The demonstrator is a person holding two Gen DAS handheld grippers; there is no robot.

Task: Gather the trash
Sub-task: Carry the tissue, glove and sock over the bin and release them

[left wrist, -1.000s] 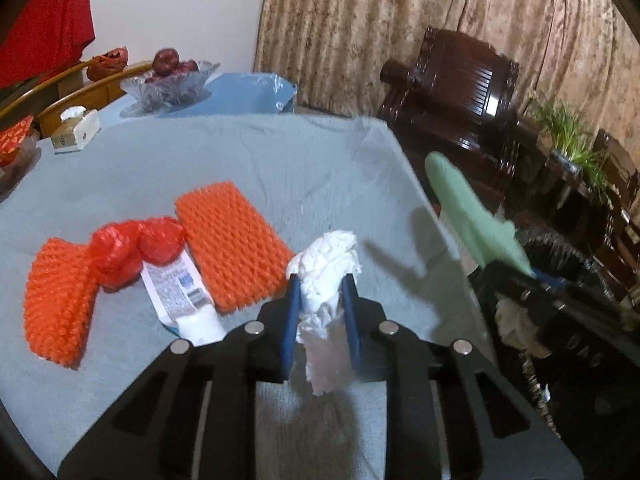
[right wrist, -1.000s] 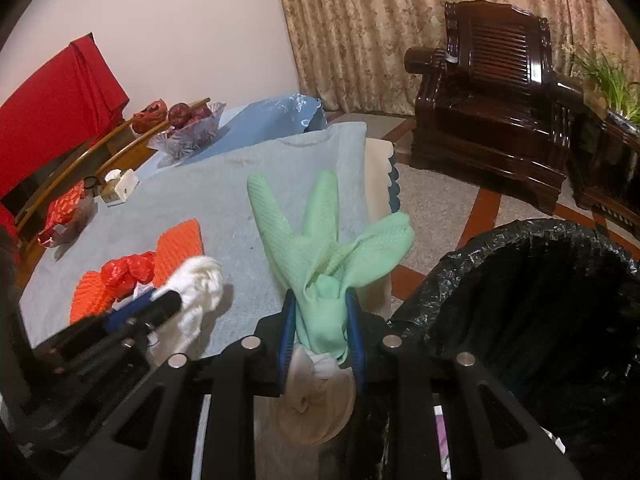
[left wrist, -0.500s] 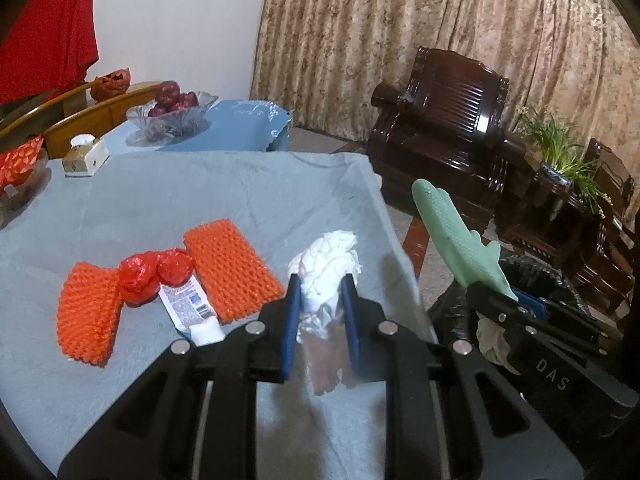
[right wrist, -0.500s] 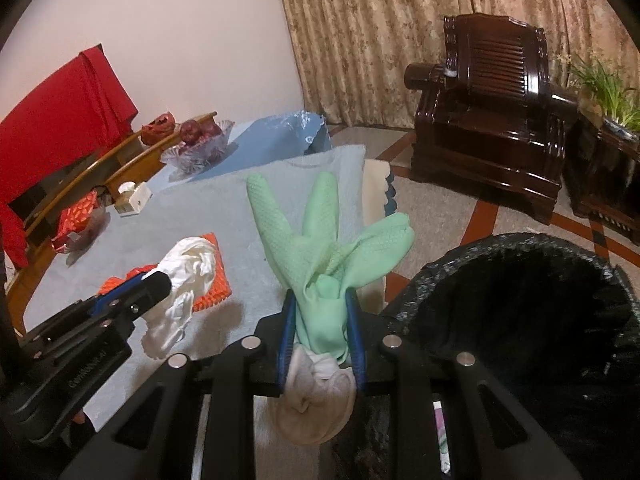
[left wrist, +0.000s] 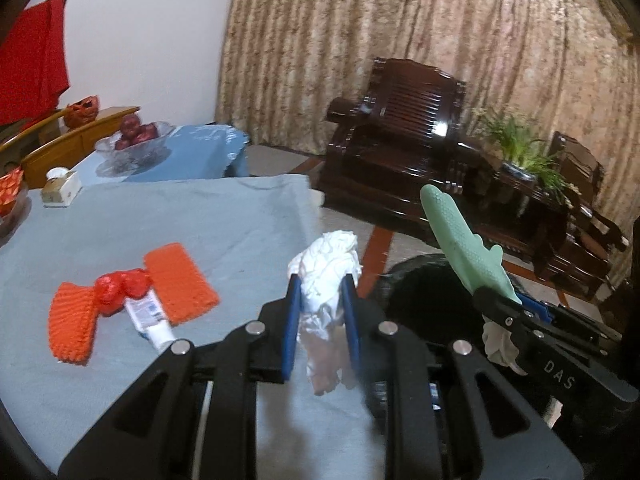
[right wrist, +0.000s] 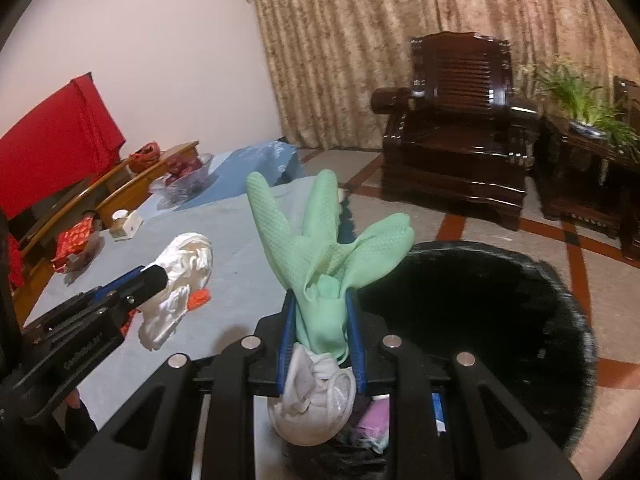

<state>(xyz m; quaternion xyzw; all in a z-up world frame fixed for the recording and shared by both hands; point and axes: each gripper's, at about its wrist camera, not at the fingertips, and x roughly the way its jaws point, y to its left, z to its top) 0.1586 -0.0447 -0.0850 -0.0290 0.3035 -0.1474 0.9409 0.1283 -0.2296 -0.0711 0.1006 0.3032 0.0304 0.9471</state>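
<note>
On the side of the right gripper (left wrist: 496,300), at the lower right of the left wrist view, we read the letters "DAS"; the print on the left gripper (right wrist: 154,278) in the other view is too blurred to read. The white tube (left wrist: 150,318) at the left of the frame carries a blue-and-white label, also unreadable.

The black-lined trash bin (right wrist: 576,312) fills the lower right of the right wrist view; down inside we see white and purple scraps. A glass bowl (left wrist: 128,148) at the upper left holds red fruit.

Our left gripper (left wrist: 322,300) is closed tight on a crumpled white tissue (left wrist: 326,276), held above the counter (left wrist: 224,224) edge near the bin. Our right gripper (right wrist: 320,320) is clamped on a green rubber glove (right wrist: 320,248), its fingers pointing up, beside the bin rim, with a whitish wad hanging below.

On the counter lie two orange foam nets (left wrist: 180,284), a red plastic wrapper (left wrist: 120,286) and the tube between them, and a small box (left wrist: 60,190) farther back. A dark wooden armchair (right wrist: 460,120) and a potted plant (right wrist: 580,100) stand behind.
</note>
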